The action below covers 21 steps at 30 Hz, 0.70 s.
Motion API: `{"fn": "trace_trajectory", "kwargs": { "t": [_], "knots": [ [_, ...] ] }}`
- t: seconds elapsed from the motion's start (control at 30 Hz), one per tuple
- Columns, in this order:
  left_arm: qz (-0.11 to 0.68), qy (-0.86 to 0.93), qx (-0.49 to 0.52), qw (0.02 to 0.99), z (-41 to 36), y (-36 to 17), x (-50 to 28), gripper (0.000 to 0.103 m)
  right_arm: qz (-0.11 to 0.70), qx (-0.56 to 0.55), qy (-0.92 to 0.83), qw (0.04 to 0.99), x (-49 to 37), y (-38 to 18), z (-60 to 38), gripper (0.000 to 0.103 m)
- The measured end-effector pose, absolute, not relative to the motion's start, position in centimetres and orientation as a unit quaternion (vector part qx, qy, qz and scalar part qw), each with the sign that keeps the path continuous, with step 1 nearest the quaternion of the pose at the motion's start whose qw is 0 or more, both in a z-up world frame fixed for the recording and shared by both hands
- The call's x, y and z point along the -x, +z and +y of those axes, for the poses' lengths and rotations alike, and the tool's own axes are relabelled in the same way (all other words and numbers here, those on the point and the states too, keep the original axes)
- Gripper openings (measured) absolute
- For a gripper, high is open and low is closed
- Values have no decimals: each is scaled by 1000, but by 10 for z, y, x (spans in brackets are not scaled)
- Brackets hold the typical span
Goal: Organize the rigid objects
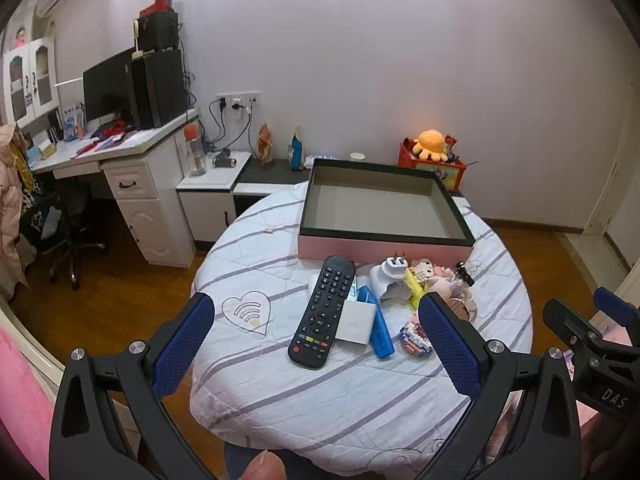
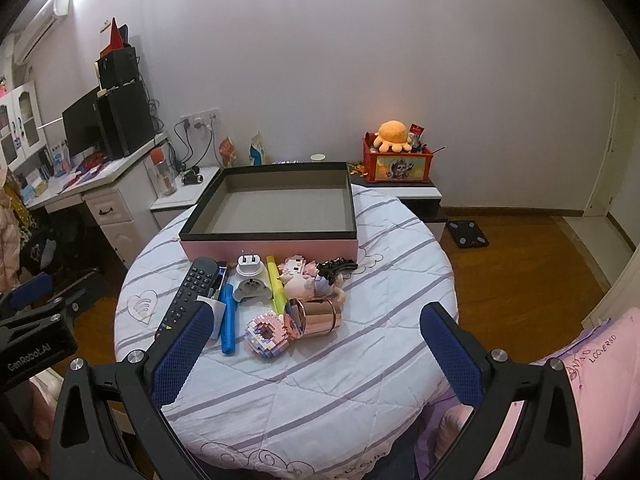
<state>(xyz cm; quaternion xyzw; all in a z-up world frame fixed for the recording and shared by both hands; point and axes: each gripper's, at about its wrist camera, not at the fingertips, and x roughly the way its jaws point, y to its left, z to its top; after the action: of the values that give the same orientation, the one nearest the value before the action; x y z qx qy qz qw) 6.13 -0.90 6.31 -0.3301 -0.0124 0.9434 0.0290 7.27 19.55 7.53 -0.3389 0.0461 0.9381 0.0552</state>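
Round table (image 1: 280, 420) draped in a white quilted cloth with grey-lilac stripes and a stitched heart outline (image 1: 247, 312), seen from above by both wrist cameras.

At the far side of the cloth, a shallow square box (image 2: 208, 236) with pink outer walls, a black rim and a grey lining, lying open and holding nothing visible.

Just in front of the box's near wall, a tight cluster of small rigid things:
- long black remote control (image 1: 323, 316) with rows of buttons, at the cluster's left edge;
- flat white square adapter (image 1: 356, 322) resting against the remote and partly over a slim blue plastic bar (image 2: 228, 322);
- white wall plug (image 2: 251, 276) with two metal prongs, close to the box;
- yellow highlighter pen (image 2: 276, 284) beside the plug;
- pink-and-white block-built figure (image 2: 295, 267) and a pale pink pig figurine (image 2: 298, 286) touching each other;
- black hair claw (image 2: 336, 270) to the right of those;
- shiny rose-gold metal cylinder (image 2: 320, 316) on its side;
- pastel ring-shaped block model (image 2: 266, 334) just beside the cylinder, nearest the cameras.

Left gripper (image 1: 320, 344) spread wide above the near part of the table, blue pads apart, pinching nothing.

Right gripper (image 2: 316, 354) likewise spread wide, nothing between its blue pads, hovering over bare cloth in front of the cluster.
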Motion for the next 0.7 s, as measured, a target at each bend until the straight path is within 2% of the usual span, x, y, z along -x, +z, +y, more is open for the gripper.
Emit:
{"fn": "trace_trajectory", "kwargs": {
  "t": [0.3,0.7],
  "knots": [
    [-8,961,277,23,-9,87,-89,103,45,288,955,52,-100,100,191,103],
    [-12,965,262,10,-18,95,-112,103,38,276,960,42,-118,109,181,103]
  ]
}}
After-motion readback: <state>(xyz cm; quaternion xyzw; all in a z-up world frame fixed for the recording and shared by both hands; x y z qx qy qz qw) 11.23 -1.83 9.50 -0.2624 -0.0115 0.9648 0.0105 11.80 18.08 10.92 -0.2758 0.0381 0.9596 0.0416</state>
